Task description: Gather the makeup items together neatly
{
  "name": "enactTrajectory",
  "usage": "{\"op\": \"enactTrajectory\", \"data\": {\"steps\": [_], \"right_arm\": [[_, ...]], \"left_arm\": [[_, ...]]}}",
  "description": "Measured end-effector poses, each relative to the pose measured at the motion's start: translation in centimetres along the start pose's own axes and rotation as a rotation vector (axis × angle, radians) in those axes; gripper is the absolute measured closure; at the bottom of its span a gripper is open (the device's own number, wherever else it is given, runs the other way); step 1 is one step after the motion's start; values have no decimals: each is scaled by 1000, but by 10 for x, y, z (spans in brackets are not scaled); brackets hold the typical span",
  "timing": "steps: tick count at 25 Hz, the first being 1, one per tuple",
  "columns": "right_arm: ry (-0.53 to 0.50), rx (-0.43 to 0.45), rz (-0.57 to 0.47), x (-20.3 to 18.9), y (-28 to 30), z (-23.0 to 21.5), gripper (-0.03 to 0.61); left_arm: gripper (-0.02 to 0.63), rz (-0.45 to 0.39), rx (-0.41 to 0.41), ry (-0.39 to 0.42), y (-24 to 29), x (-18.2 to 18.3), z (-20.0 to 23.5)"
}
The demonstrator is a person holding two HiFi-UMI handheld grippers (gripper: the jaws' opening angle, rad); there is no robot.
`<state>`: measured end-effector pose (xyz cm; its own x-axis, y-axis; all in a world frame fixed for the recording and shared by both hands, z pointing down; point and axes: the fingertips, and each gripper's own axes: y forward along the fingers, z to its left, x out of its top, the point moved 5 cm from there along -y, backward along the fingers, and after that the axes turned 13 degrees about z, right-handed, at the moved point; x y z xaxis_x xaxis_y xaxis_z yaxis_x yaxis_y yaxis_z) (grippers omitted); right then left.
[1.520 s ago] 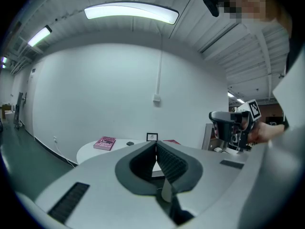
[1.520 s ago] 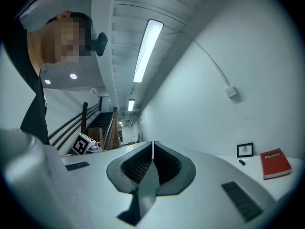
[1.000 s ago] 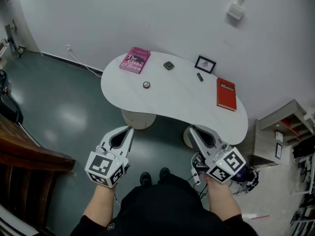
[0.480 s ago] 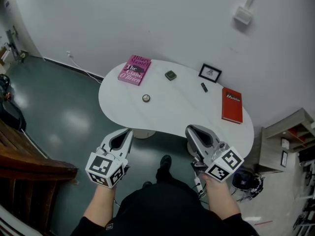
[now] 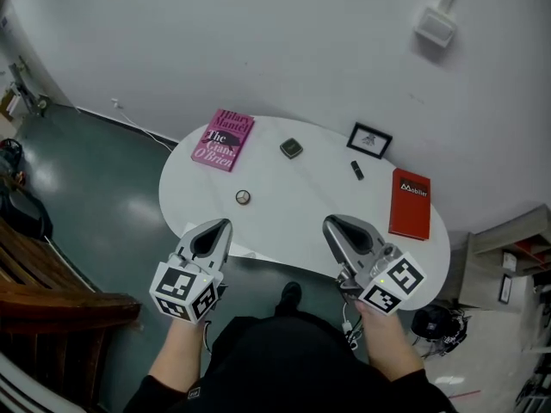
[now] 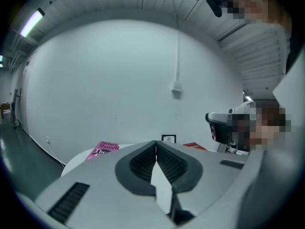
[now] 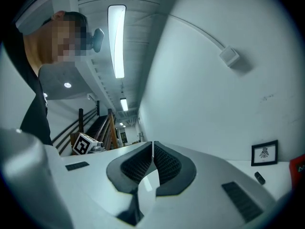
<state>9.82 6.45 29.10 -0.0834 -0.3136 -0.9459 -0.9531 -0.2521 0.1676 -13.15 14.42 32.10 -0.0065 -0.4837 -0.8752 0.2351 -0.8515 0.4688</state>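
On the white bean-shaped table (image 5: 301, 205) lie a small round compact (image 5: 244, 197), a dark square compact (image 5: 291, 149) and a short black tube (image 5: 357, 170). My left gripper (image 5: 221, 225) hovers shut and empty over the table's near left edge, just short of the round compact. Shut with nothing in it, my right gripper (image 5: 332, 224) hangs over the near edge further right. In the left gripper view the pads (image 6: 143, 162) meet. From the right gripper view the black tube (image 7: 259, 177) shows far right, and the pads (image 7: 164, 165) touch.
A pink book (image 5: 222, 139) lies at the table's back left, a red book (image 5: 410, 204) at its right end, a small framed picture (image 5: 369, 139) at the back by the wall. A wooden stair rail (image 5: 52, 282) runs at left; shelving (image 5: 516, 256) stands at right.
The table has drawn nearer beneath both grippers, whose tips now reach over its near edge. Both grippers stayed shut and level.
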Motion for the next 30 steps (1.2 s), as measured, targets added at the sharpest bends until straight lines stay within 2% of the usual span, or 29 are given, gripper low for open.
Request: {"op": "enactTrajectory", "data": {"steps": [5, 10, 15, 20, 25, 30], "right_arm": [[-15, 26, 50, -4, 23, -22, 540], [-25, 44, 98, -7, 63, -25, 540], [-29, 25, 124, -4, 117, -29, 540], [-39, -21, 215, -19, 172, -30, 537], [-28, -46, 318, -46, 216, -35, 458], [-32, -36, 418, -81, 250, -51, 427]], "left_arm": [[600, -2, 20, 14, 22, 18, 12], [600, 4, 23, 0, 35, 22, 47], [600, -1, -9, 4, 46, 30, 91], [600, -3, -57, 26, 53, 33, 132], [600, 15, -91, 26, 62, 25, 163], [600, 32, -109, -7, 82, 11, 178]]}}
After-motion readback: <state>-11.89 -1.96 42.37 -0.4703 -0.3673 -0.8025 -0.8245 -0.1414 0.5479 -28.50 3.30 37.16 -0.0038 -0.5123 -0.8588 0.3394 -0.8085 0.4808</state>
